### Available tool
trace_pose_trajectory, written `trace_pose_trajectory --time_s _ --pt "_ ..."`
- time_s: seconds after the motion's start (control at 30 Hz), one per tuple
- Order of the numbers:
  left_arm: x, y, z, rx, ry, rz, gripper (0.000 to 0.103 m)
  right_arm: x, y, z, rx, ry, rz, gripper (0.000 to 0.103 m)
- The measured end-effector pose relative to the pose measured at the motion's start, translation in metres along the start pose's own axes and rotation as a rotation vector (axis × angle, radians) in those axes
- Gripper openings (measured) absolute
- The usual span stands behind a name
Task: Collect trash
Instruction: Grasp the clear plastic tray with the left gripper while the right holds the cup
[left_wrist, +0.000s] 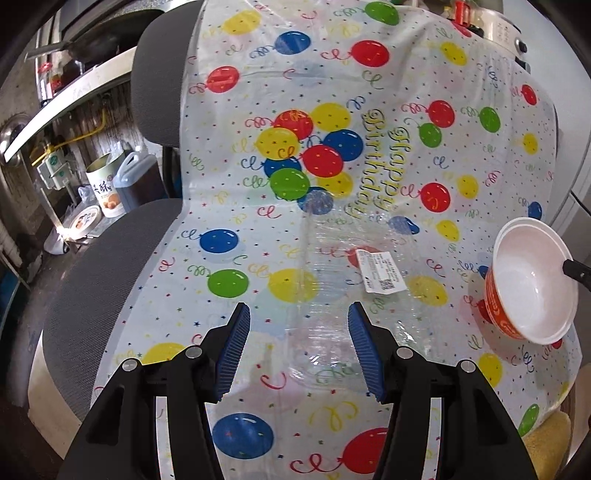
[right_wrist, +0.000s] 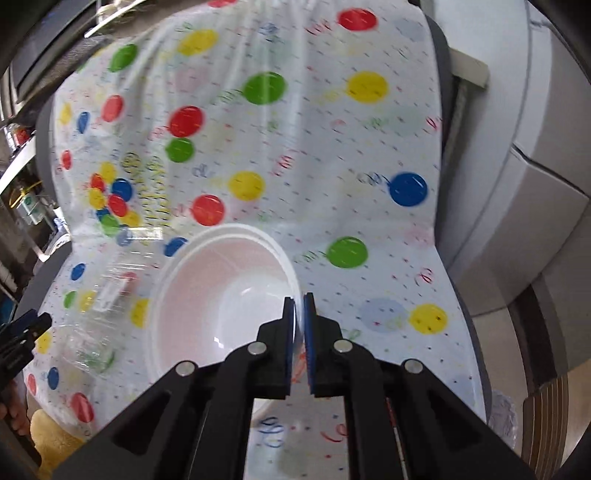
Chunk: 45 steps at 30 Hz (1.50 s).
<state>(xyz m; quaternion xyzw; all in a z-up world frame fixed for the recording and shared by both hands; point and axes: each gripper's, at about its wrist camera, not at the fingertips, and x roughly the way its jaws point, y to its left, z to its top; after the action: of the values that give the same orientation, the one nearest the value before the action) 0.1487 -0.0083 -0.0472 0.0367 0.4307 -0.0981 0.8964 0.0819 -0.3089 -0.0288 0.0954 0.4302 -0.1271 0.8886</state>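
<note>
My right gripper (right_wrist: 299, 317) is pinched tight on the rim of the bowl (right_wrist: 221, 295), at about 3 o'clock on its round mouth, one pad inside and one pad outside. The bowl is a throwaway noodle bowl, white inside and orange outside, and I think it is very light and a bit bendy, so the thin rim is a good place to hold, but a hard squeeze could crack or fold it. It looks empty, so nothing should spill when I tip it. In my left view the bowl sits tipped at 3 o'clock, at the edge of the balloon cloth (left_wrist: 369, 92) that covers the chair (left_wrist: 159, 74). My left gripper (left_wrist: 299, 343) is about half open and holds nothing. The clear bottle (left_wrist: 332, 295) lies on the cloth, and its fat bottom end is right between my left pads, but they do not touch it. The bottle looks empty and squashy, light as air, and slippery, so I guess it may pop out if I pinch it off to one side. I would grab it across the middle of its body, near the white label (left_wrist: 380, 273). The cloth is thin and may slide too
</note>
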Motion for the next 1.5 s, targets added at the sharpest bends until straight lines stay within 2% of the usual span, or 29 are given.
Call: trace_pose_trajectory --time_s 0.03,0.07,0.1,0.17,0.4,0.6,0.87,1.0,1.13,1.2,1.43,1.5 --pt "0.0 -0.002 0.0 0.004 0.0 -0.004 0.057 0.003 -0.004 -0.001 0.004 0.005 -0.009 0.008" --pt "0.001 -0.004 0.0 0.008 0.001 -0.005 0.057 0.005 -0.005 -0.002 -0.001 0.009 -0.021 0.017" --pt "0.0 -0.005 0.0 0.01 -0.001 -0.006 0.057 0.006 -0.006 -0.003 -0.004 0.009 -0.027 0.039" --pt "0.0 -0.004 0.0 0.009 -0.004 -0.01 0.057 0.002 -0.008 -0.006 -0.005 -0.017 -0.03 0.065" --pt "0.014 0.0 0.006 -0.004 0.007 -0.018 0.057 -0.022 0.001 -0.013 -0.079 -0.103 -0.096 0.065" --pt "0.057 0.006 0.016 -0.042 0.08 -0.048 0.054 -0.032 0.017 -0.022 -0.148 -0.138 -0.092 0.065" --pt "0.097 0.011 0.032 -0.034 0.116 -0.069 0.037 -0.031 0.02 -0.027 -0.145 -0.137 -0.074 0.065" --pt "0.111 0.01 0.029 -0.012 0.116 -0.068 0.016 -0.031 0.021 -0.029 -0.141 -0.134 -0.063 0.065" --pt "0.094 0.012 0.027 -0.047 0.062 -0.1 0.007 -0.034 0.019 -0.03 -0.137 -0.14 -0.06 0.065" --pt "0.077 0.012 0.025 -0.059 0.033 -0.107 0.006 -0.037 0.017 -0.031 -0.131 -0.142 -0.057 0.065" --pt "0.02 0.012 0.008 -0.134 -0.058 -0.24 0.005 -0.05 0.007 -0.036 -0.095 -0.156 -0.046 0.065" --pt "0.002 0.005 0.0 -0.138 -0.089 -0.252 0.005 -0.052 0.002 -0.038 -0.081 -0.152 -0.05 0.065"
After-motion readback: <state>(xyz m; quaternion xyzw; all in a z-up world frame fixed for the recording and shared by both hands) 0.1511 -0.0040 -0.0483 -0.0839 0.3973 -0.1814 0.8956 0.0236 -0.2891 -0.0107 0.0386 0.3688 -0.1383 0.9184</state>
